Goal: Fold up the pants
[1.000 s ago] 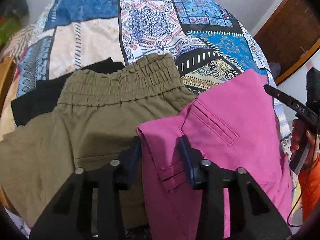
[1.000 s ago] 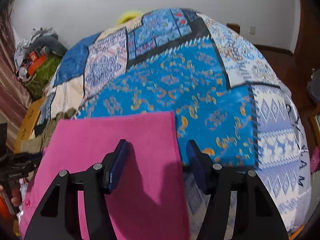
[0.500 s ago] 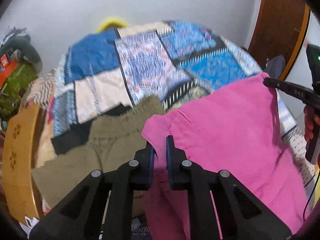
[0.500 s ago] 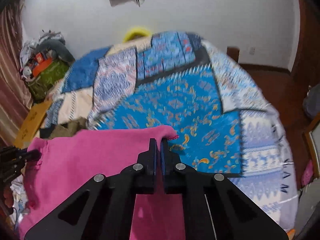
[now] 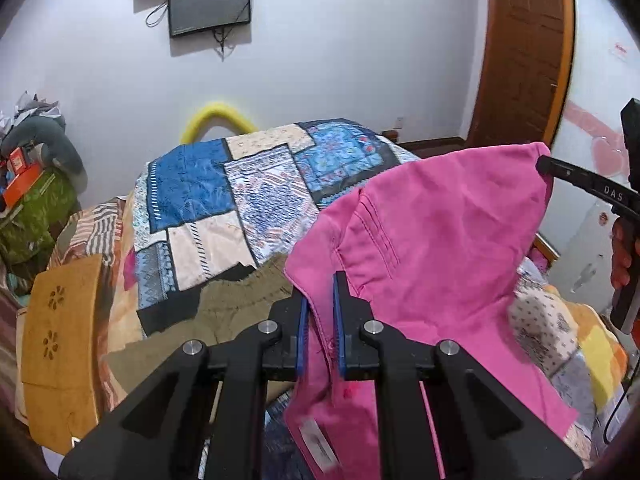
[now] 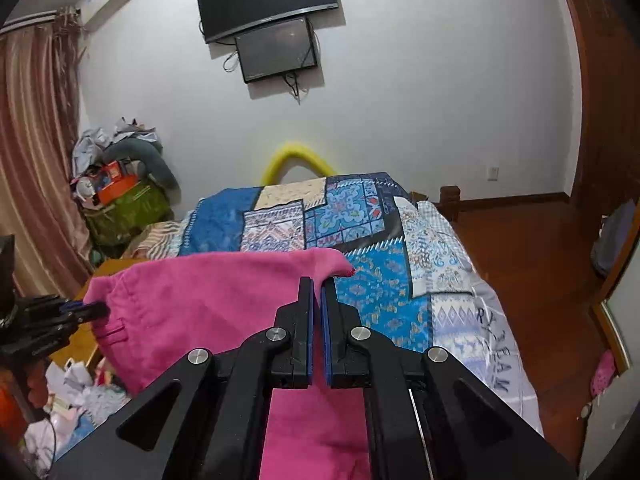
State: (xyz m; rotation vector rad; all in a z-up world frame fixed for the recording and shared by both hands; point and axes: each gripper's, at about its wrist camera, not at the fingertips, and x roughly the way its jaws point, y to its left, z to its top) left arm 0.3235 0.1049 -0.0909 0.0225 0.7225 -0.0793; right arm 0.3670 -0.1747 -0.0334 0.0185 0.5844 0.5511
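Pink cotton pants hang in the air above the near end of the bed, stretched between the two hand-held grippers. The left gripper is clamped on the waistband end, a fold of pink cloth pinched between its blue-faced pads, with a white label dangling below. The right gripper is closed on the opposite corner of the fabric, which peaks just past its fingertips and drapes down beneath it. In the left wrist view the right gripper shows at the far right edge, a hand around its handle. Under the lifted pants, a patchwork bedspread in blue, white and cream covers the bed. Olive-green pants with an elastic waist lie on the bed's near left part, partly over a black garment, just beside the left gripper. A wooden board runs along the bed's left edge.
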